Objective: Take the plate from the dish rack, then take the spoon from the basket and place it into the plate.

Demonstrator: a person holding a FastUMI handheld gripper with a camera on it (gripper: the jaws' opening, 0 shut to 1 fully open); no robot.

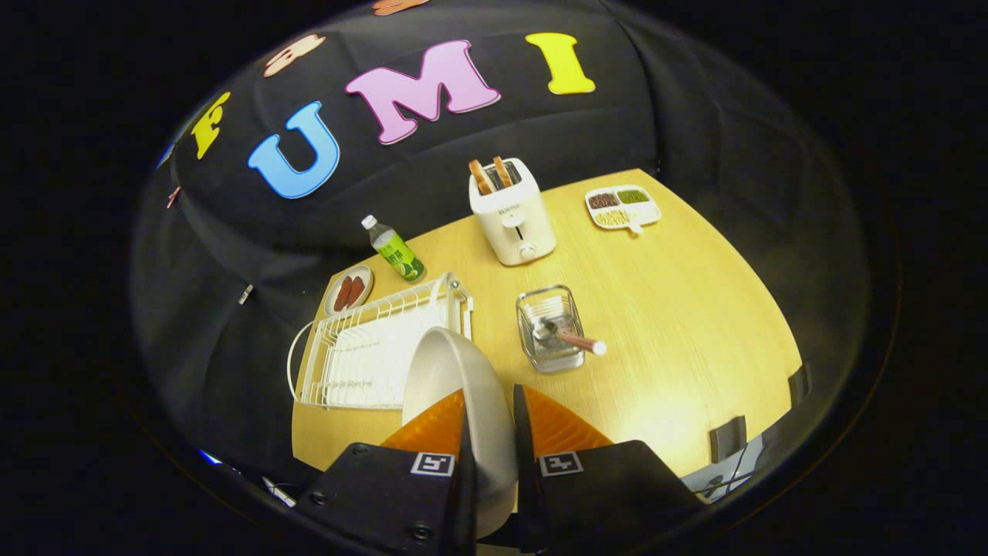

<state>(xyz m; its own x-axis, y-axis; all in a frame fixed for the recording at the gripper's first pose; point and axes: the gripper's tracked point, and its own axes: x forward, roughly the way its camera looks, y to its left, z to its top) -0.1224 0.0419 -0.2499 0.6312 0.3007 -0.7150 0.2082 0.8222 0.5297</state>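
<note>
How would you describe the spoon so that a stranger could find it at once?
Start at the white toaster at the back of the wooden table. Nearer the tongs, which are shut on the plate, stands a small wire basket. The spoon lies in it, its wooden handle jutting over the rim.

One plate [455,378], one spoon [571,337], two toast slices [491,174].

Overhead light leaves a glare patch on my table [695,324] — edges bend strongly, the surround falls dim.
</note>
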